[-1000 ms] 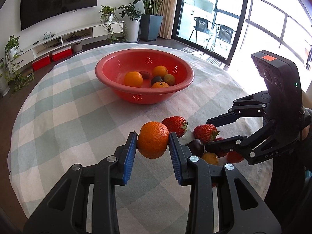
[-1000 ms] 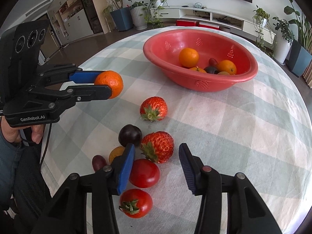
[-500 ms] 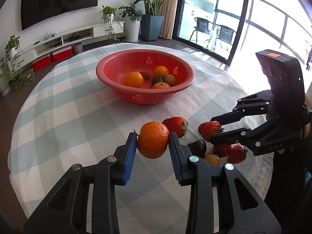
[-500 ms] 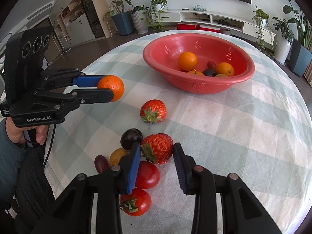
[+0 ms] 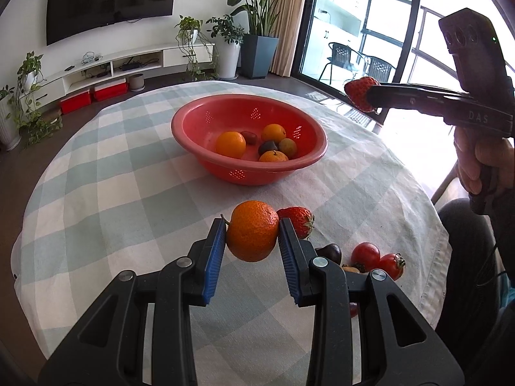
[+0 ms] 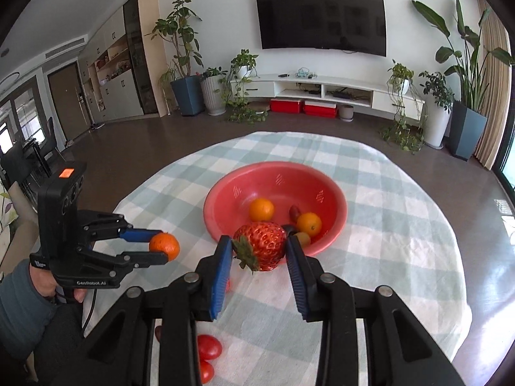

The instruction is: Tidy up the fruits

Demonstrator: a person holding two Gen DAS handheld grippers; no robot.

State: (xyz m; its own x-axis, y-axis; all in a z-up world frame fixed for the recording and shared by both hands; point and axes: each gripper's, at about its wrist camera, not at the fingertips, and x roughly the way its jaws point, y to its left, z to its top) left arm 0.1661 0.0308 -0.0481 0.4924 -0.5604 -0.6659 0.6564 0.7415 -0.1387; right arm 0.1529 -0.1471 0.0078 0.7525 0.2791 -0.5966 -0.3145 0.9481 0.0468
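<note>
Gripped strawberry (image 6: 261, 245): leafy end lower-left.

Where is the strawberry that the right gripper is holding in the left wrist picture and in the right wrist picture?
Left wrist view: the held strawberry sits upper right, at the tip of the right gripper, above the table.
Right wrist view: it is centre, clamped between the blue pads.
Shared landmark: the red bowl of oranges, beyond the strawberry in the right wrist view.

Both tools are black with blue ribbed pads (image 5: 212, 257) and silver screws (image 6: 327, 278); one reads "GenRobot.AI", a grey-blue sleeve (image 6: 19, 308) behind.
</note>
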